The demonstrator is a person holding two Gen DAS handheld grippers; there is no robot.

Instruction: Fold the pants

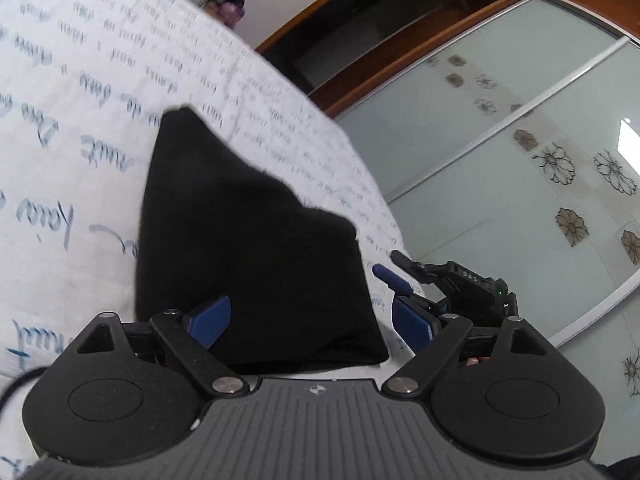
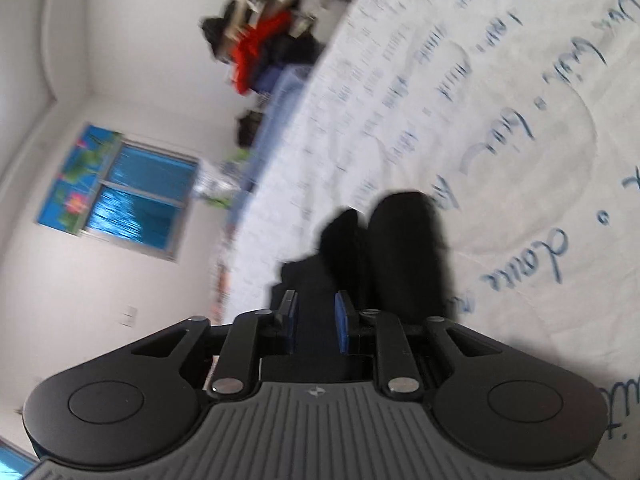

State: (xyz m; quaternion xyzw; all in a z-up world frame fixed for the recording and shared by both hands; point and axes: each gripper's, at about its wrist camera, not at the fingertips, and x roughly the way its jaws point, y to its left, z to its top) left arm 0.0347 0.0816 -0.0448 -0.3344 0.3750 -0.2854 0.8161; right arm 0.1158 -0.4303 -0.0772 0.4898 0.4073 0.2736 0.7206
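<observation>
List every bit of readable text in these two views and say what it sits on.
"DAS", faint: on the black body of the right tongs, seen from the left wrist camera.
Blue cursive script across the white bedsheet: too blurred and tilted to read in either view.
Black pants: no text visible.

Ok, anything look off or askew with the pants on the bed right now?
Nothing damaged. The black pants lie in a bunched, uneven wedge on the script-print bedspread, not a flat fold. Left gripper is open around them.
</observation>
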